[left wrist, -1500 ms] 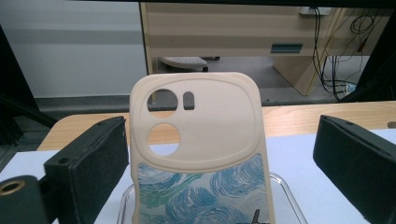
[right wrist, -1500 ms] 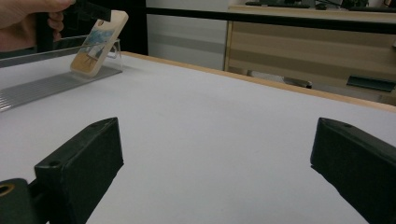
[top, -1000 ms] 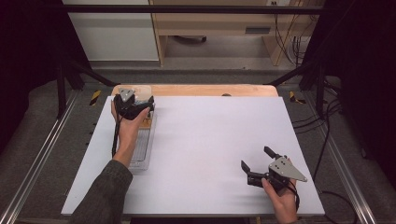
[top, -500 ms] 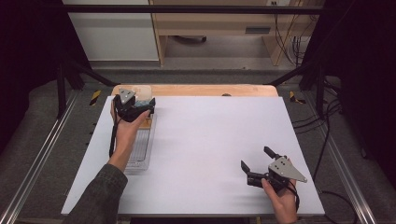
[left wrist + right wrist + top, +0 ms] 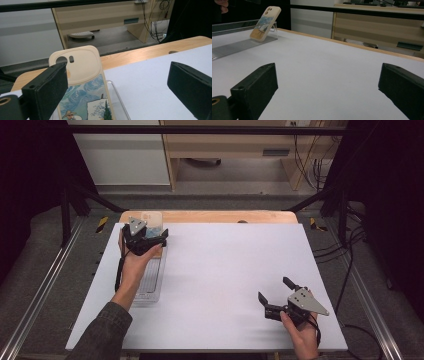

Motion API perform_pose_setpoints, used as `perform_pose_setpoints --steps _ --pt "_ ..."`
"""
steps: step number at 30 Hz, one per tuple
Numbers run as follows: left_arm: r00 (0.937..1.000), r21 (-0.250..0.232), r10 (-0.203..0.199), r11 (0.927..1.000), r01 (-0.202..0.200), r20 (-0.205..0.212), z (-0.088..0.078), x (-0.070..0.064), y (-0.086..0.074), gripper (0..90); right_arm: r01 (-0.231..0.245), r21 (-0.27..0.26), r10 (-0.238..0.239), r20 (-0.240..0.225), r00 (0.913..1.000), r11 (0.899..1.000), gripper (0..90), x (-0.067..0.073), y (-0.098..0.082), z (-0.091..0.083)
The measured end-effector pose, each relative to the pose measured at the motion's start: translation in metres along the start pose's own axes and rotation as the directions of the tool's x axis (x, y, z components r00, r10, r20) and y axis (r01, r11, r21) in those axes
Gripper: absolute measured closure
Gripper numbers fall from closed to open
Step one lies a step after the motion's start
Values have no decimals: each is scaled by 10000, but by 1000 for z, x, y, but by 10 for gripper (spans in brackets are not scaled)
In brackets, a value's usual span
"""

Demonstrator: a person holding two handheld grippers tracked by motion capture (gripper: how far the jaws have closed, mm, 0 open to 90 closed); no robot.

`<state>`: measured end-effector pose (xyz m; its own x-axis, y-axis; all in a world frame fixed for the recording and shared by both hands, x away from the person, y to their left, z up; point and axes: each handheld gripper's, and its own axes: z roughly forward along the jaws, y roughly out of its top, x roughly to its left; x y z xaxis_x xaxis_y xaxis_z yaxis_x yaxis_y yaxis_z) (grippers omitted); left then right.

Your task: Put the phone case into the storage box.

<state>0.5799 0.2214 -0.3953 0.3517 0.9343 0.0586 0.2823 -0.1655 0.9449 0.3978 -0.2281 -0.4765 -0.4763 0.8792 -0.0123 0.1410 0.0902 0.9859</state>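
A cream phone case [image 5: 82, 82] with a painted picture leans upright on a clear plastic stand [image 5: 150, 281] at the table's far left. In the high view the case [image 5: 152, 221] peeks out just beyond my left gripper [image 5: 162, 240]. That gripper [image 5: 117, 75] is open, its left jaw close beside the case and its right jaw far off it. Near the front right of the table my right gripper [image 5: 273, 289] is open and holds nothing. In the right gripper view it [image 5: 327, 75] points across the table, with the case [image 5: 265, 23] far off at upper left.
The white table top [image 5: 230, 265] has a wooden strip [image 5: 225, 216] along its far edge. The ribbed clear base of the stand [image 5: 237, 47] stretches toward the person. Wooden furniture [image 5: 235, 145] and cables [image 5: 310, 165] stand beyond the table.
My left gripper has drawn back slightly toward the person, so the top of the case now shows beyond it. The right gripper has stayed put.
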Motion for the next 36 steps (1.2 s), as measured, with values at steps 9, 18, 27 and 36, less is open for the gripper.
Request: perform_pose_setpoints --steps 9,18,27,36 --pt "9971 -76 131 9999 -125 749 -12 -9 1 23 -4 -12 4 35 10000 10000 24 0 0 -1" --pt "9926 -246 264 9994 -236 1183 -24 -18 1 23 -1 -18 2 46 10000 10000 24 0 0 -1" --pt "9866 -606 398 9977 -306 1584 -38 -29 5 22 2 -9 -2 39 10000 10000 24 1 0 -1" --pt "9798 -951 591 9946 -415 1910 -52 -40 7 22 -24 -9 24 36 10000 10000 25 2 0 0"
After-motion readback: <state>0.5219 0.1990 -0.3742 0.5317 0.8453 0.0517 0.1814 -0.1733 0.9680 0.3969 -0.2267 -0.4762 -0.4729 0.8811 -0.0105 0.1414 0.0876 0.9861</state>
